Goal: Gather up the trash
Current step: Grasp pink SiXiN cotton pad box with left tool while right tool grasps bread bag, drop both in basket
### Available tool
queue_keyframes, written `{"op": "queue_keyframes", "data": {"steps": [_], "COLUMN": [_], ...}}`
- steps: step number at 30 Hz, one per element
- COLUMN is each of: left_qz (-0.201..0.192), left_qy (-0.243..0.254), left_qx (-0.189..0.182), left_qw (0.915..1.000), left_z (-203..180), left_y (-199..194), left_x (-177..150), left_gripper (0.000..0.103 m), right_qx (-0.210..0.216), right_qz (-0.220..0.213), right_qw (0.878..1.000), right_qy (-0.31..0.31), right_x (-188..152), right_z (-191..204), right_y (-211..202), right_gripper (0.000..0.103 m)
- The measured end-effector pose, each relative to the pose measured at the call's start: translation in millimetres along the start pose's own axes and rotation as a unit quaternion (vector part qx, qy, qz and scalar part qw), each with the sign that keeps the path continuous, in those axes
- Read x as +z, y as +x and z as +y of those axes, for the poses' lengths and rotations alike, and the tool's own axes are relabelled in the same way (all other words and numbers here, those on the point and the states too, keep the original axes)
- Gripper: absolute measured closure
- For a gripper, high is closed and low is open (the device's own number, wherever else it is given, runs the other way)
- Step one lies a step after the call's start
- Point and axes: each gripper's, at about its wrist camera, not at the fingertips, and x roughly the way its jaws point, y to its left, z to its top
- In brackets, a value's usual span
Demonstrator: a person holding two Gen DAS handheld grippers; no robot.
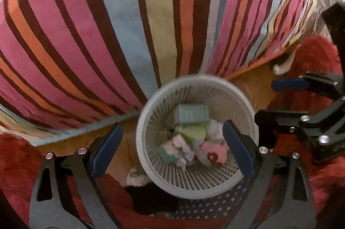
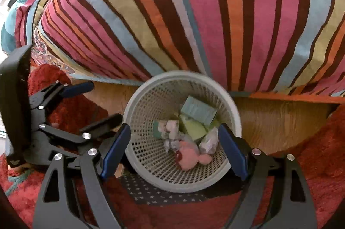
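Note:
A white mesh waste basket (image 1: pixel 237 95) stands on the floor at the foot of a bed; it also shows in the right wrist view (image 2: pixel 148 99). Inside lie a pale blue box (image 1: pixel 193 113), a yellow-green piece (image 1: pixel 194 132), crumpled tissues (image 1: pixel 183 147) and a pink item (image 1: pixel 215 152). My left gripper (image 1: pixel 172 147) is open and empty above the basket mouth. My right gripper (image 2: pixel 174 149) is open and empty above the basket too. Each gripper shows at the side of the other's view, the right one (image 1: pixel 280 99) and the left one (image 2: pixel 90 104).
A striped bedspread (image 1: pixel 129 24) hangs over the wooden bed frame (image 2: pixel 280 121) behind the basket. A red shaggy rug (image 2: pixel 319 153) covers the floor. A dark star-patterned cloth (image 1: pixel 215 207) and a black item (image 1: pixel 151 198) lie by the basket's near side.

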Motion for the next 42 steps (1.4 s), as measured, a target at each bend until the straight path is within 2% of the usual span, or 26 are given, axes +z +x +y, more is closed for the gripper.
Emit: {"op": "queue_keyframes", "data": {"steps": [3,5,7,10,13,16,19,21,22,28,37,40,41,42], "left_qz": [-0.038,-0.075,-0.122,-0.187,-0.231,-0.250,-0.247,-0.243,-0.240,-0.203,-0.170,-0.156,-0.153,-0.147], "left_qy": [-0.019,-0.026,-0.024,-0.026,-0.065,-0.117,-0.145,-0.158,-0.158,-0.148,-0.151,-0.172,-0.171,-0.167], "left_qx": [-0.024,-0.042,-0.043,-0.018,0.032,0.025,0.029,0.032,0.047,0.078,0.117,0.096,0.096,0.092], "left_qw": [0.9988,0.9960,0.9913,0.9818,0.9704,0.9607,0.9576,0.9566,0.9566,0.9648,0.9669,0.9679,0.9685,0.9707], "left_z": [12,21,30,44,65,92,109,119,123,145,156,160,159,158], "left_y": [-29,-56,-83,-110,-111,-93,-70,-54,-44,-10,19,28,29,31], "left_x": [22,48,79,137,204,278,333,364,383,446,487,490,490,489], "left_gripper": [0.012,0.012,0.012,0.012,0.012,0.012,0.012,0.012,0.012,0.012,0.012,0.012,0.017,0.033], "right_qx": [-0.008,-0.010,-0.007,-0.024,-0.083,-0.124,-0.140,-0.144,-0.144,-0.165,-0.162,-0.155,-0.152,-0.152], "right_qz": [-0.038,-0.085,-0.149,-0.230,-0.292,-0.320,-0.315,-0.298,-0.288,-0.250,-0.226,-0.219,-0.215,-0.212], "right_qw": [0.999,0.996,0.988,0.972,0.951,0.938,0.937,0.942,0.945,0.953,0.960,0.963,0.964,0.965], "right_qy": [-0.012,-0.022,-0.033,-0.048,-0.056,-0.055,-0.053,-0.047,-0.048,-0.050,-0.034,-0.019,-0.020,-0.022], "right_x": [15,36,64,107,169,229,286,320,335,405,450,455,456,454], "right_z": [-1,-2,-3,-8,-21,-33,-47,-57,-63,-80,-95,-96,-95,-94], "right_y": [-20,-47,-81,-116,-132,-130,-118,-107,-99,-66,-45,-37,-36,-35], "right_gripper": [0.024,0.024,0.024,0.024,0.024,0.024,0.024,0.024,0.024,0.024,0.024,0.024,0.025,0.028]}}
